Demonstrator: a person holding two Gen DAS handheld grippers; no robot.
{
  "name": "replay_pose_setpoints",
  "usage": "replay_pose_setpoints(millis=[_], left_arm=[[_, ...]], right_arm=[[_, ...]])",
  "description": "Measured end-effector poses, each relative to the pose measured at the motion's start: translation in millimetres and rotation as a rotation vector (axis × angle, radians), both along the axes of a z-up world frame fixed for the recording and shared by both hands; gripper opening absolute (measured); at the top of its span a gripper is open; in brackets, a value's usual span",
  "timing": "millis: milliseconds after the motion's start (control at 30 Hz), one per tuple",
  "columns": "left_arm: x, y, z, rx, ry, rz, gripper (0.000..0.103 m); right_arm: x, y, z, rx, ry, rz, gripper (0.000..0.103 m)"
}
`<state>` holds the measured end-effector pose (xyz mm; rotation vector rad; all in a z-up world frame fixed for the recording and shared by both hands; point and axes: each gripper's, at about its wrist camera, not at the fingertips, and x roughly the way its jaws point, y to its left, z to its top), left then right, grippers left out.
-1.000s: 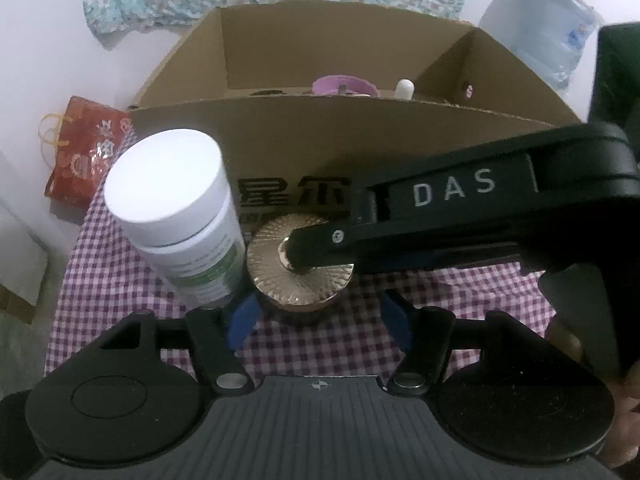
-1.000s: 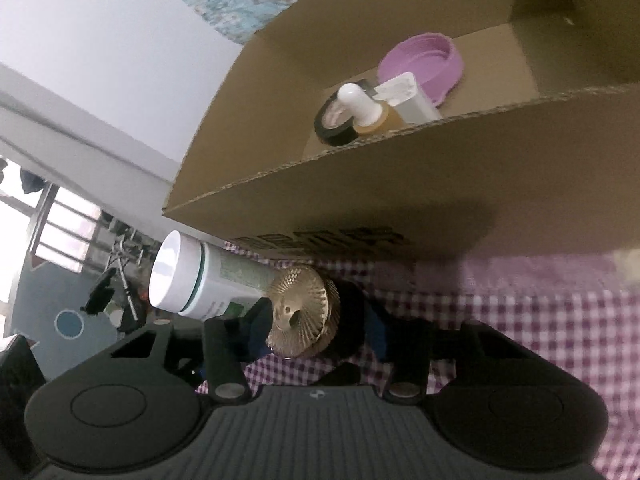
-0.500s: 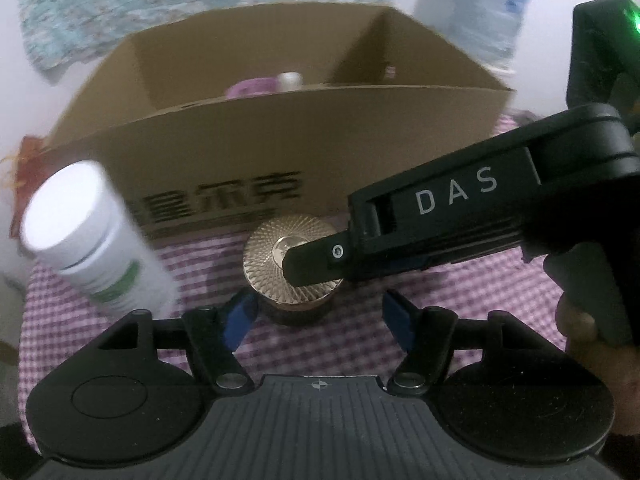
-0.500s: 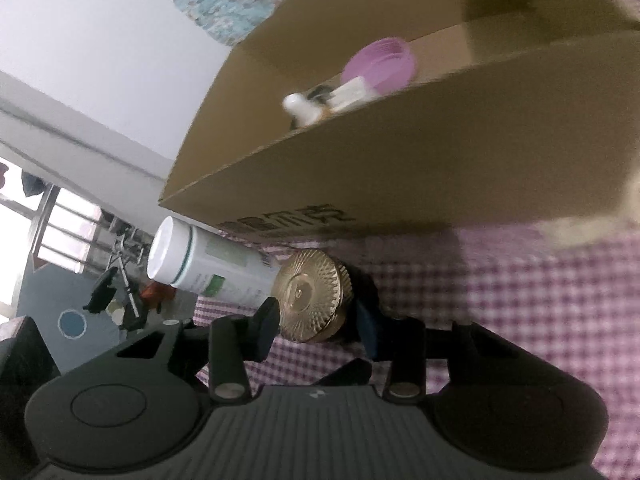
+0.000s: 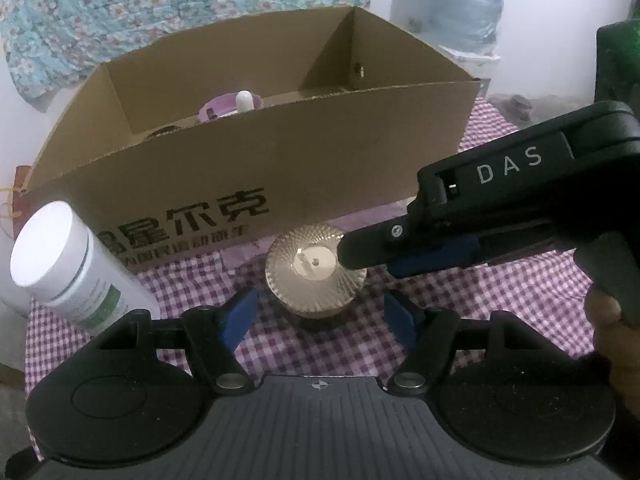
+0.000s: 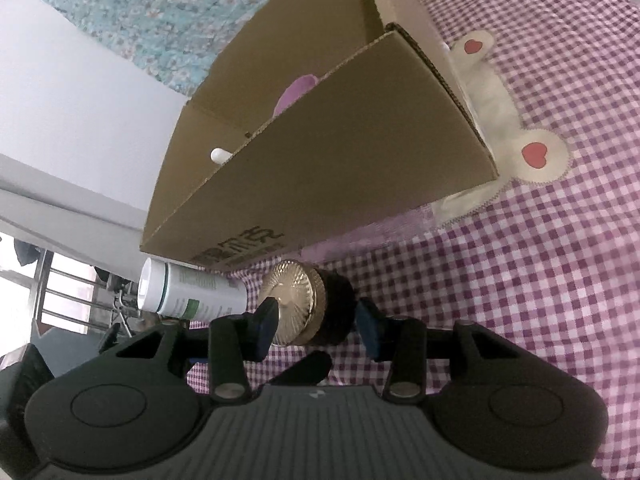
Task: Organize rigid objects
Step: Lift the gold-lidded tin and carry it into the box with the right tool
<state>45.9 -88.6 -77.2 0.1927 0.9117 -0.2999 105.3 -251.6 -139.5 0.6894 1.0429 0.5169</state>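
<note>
- The right tool (image 6: pixel 316 322) has loosened since half a second ago: its blue pads (image 6: pixel 266 322) now stand a little off the gold-lidded dark round jar (image 5: pixel 316 268), spread to either side rather than pressing it.
- That jar stands upright on the purple-and-white checked cloth (image 5: pixel 500 300) covering the desk, between the right tool's fingers and just ahead of the left tool (image 5: pixel 318 314), whose fingers are spread wide and hold nothing.
- The white plastic bottle with a green label (image 5: pixel 68 268) sits farther to the left tool's left than before, and the brown cardboard box (image 5: pixel 280 168) beyond the jar looks farther away.
- The right tool's black body reads "DAS" in white.
- The box front carries large black Chinese characters; the bottle label is too blurred to read.
- A pale cloth patch with red hearts (image 6: pixel 532 154) lies beside the box corner.
</note>
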Motion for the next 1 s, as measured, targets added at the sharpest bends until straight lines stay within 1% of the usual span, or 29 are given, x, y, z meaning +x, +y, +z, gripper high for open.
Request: replay_pose_setpoints(millis=[100,267,400,433,500,800,1000], left_arm=[[12,2,-2,0.017,0.001,0.005,0.070],[25,-4,-9,0.015,0.024,0.003,0.067],[29,-3,-13,0.020,0.031,0.018,0.061],[28,-3,-13,0.024,0.029,0.021,0.058],[26,-3,-12,0.031,0.023,0.025,0.055],[26,-4,-11,0.010,0.041,0.040,0.055],[17,-5,0,-0.007,0.040,0.032,0.055]], right_arm=[[4,2,0,0.001,-0.004,0.009,0.047],[7,10,-2,0.007,0.003,0.014,0.047],[11,14,-5,-0.002,0.015,0.019,0.047],[12,14,-6,0.002,0.019,0.017,0.047],[12,13,-8,0.012,0.024,0.013,0.047],[10,19,-5,-0.027,0.023,0.020,0.048],[4,18,4,-0.044,0.027,0.011,0.048]])
